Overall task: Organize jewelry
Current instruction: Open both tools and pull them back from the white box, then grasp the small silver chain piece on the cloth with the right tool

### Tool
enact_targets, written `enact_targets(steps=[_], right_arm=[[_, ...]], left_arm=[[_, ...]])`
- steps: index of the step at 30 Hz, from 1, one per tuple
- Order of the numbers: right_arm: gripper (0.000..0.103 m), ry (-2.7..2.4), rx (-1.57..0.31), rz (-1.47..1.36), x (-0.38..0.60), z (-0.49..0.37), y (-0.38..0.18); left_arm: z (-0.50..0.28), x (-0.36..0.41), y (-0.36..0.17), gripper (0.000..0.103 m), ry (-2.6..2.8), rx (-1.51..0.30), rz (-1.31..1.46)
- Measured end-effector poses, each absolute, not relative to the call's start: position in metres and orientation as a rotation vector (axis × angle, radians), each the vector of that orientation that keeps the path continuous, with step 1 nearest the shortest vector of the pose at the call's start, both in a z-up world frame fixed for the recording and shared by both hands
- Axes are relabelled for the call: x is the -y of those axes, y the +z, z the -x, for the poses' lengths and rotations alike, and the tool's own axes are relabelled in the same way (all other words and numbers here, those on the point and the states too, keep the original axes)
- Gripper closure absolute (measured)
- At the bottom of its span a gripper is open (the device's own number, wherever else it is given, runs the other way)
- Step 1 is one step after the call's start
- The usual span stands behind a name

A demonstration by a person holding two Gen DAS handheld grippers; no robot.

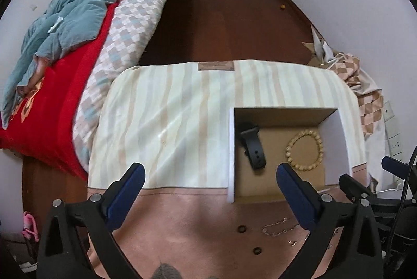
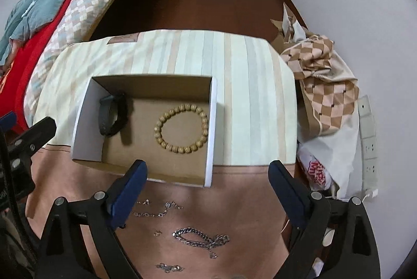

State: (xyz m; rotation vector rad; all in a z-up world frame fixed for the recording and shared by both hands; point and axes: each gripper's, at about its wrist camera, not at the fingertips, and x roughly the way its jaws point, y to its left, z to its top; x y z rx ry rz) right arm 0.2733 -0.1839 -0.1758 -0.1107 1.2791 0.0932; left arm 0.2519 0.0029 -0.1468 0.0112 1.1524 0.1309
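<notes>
Currently both grippers point steeply down over the cloth-covered table [image 2: 255, 101]. Left gripper [image 1: 209, 174]: jaws released, spread wide, nothing between the pads. Right gripper [image 2: 207, 171]: jaws likewise released and empty, straddling the near edge of the cardboard box [image 2: 86, 117]. Inside the box lie a black watch [image 2: 113, 117] at its left end and a wooden bead bracelet [image 2: 182, 128] at its right, apart from each other. A silver chain [image 2: 200, 237] and thinner chains [image 2: 153, 208] rest on the pink cloth band near the box. The sewn label [image 1: 215, 66] at the cloth's far edge is unreadable; red lettering on a white bag [image 2: 316, 172] is only partly visible.
</notes>
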Motion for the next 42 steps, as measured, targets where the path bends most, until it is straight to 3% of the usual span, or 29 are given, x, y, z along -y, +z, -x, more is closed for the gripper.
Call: enact_targets(steps=[3, 28, 42], right_arm=[[0.002, 0.074, -1.263, 0.096, 0.185, -0.265, -0.177], [0.0, 0.01, -0.988, 0.094, 0.189, -0.151, -0.063], [0.0, 0.027, -0.902, 0.06, 0.188, -0.091, -0.026]], left_arm=[[-0.245, -0.003, -0.145, 0.0, 0.146, -1.145, -0.022], [-0.13, 0.005, -0.054, 0.0, 0.175, -0.906, -0.039], [-0.087, -0.001, -0.039, 0.0, 0.164, -0.863, 0.012]])
